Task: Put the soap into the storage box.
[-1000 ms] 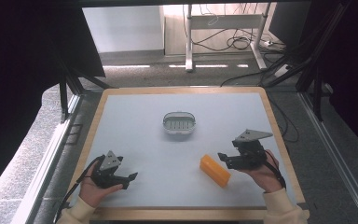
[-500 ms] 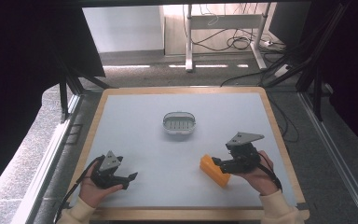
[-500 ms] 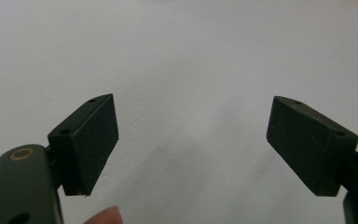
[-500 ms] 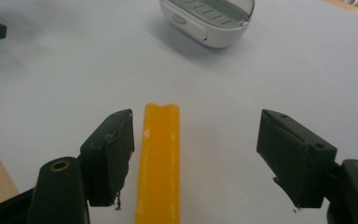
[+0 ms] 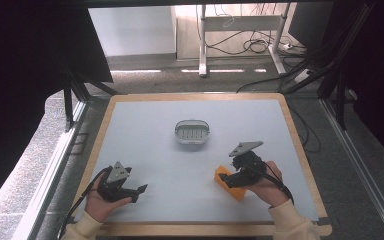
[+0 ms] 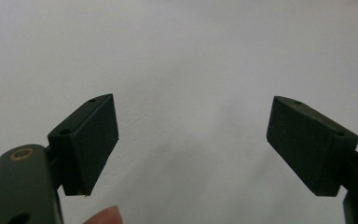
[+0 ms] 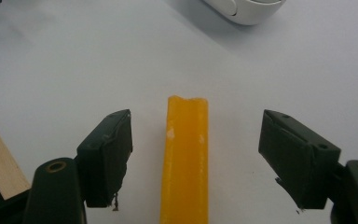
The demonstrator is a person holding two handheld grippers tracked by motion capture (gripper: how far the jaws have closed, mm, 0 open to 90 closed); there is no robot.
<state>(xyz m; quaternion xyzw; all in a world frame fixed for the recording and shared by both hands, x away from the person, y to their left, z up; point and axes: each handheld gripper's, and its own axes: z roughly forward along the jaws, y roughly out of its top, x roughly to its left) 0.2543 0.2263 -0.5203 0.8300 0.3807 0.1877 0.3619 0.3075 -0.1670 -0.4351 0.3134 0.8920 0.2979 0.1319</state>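
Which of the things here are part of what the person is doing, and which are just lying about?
In the job:
- orange bar, lying on the table between the jaws, not yet gripped
- right gripper, open, straddling the bar

Lying about:
- white slotted dish, apart from the bar, mid-table
- left gripper, open, nothing between its jaws
- white table with its wooden rim
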